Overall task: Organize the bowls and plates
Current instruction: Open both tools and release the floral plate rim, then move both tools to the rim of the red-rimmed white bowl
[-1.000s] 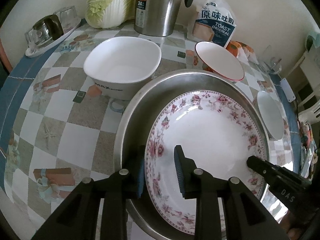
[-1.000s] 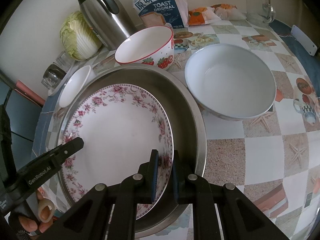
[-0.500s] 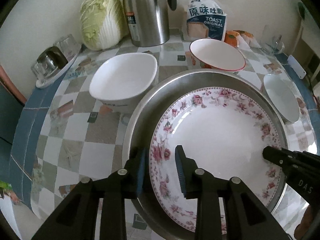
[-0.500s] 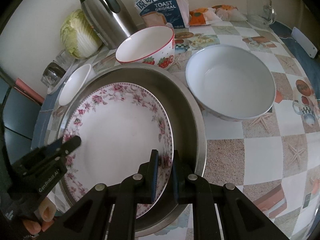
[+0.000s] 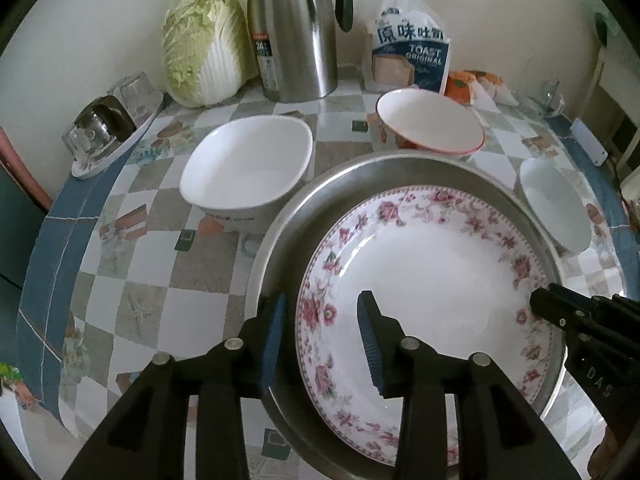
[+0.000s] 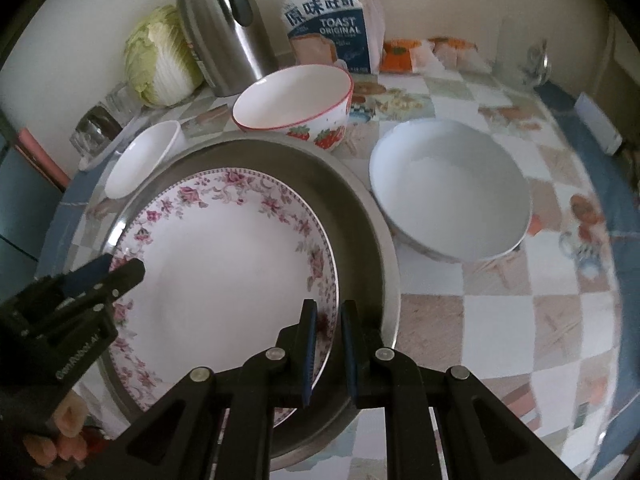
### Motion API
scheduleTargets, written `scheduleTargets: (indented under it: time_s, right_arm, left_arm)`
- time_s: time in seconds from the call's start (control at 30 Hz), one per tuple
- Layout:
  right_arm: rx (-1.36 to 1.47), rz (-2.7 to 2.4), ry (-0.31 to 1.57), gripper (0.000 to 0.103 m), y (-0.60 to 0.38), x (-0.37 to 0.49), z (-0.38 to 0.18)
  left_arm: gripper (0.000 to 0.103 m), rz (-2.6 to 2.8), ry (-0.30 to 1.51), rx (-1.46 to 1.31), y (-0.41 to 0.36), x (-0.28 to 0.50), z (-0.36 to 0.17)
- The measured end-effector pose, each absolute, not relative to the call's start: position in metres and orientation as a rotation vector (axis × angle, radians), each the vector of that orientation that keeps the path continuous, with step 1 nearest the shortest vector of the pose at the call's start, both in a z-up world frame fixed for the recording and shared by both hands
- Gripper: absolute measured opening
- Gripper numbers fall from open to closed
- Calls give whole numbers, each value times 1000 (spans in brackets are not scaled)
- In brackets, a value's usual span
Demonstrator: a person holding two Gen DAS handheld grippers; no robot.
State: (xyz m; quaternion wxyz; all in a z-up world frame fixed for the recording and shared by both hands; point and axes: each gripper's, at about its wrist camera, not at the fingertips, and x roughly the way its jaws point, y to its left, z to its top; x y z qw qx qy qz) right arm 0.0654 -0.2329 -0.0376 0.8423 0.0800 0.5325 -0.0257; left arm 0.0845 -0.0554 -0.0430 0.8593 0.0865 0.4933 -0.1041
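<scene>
Left wrist view shows one floral plate [image 5: 432,280], glossy white with a pink flower border, lying inside one round steel tray [image 5: 280,240] at the near edge of the table [image 5: 132,280]. Three bowls stand around the tray: one squarish white bowl [image 5: 248,164], one red-rimmed bowl [image 5: 430,128] and one round white bowl [image 6: 448,188]. The left claw [image 5: 324,332] is opening, its pads astride the plate's rim without pressing it. The right claw [image 6: 328,344] is clenched on the plate's opposite rim.
</scene>
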Motion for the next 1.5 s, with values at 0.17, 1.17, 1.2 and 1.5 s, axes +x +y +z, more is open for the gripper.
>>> scheduleTargets:
  time_s: [0.17,1.17,1.2,1.5]
  right_arm:
    - [70,-84,1049,15,-225,62,-18]
    - [7,-198,934,103,-239,79,5]
    - [9,-204,934,103,-242,85,8]
    - [148,-269,906,103,-277,130,38]
  left_arm:
    - [54,-220,991,153,-53,83,-32]
    - [94,-122,1029,7,-36,132,-19]
    - [94,-118,1026,-6,-35,138,-16]
    - [94,-144,966,-9,-51,183,13]
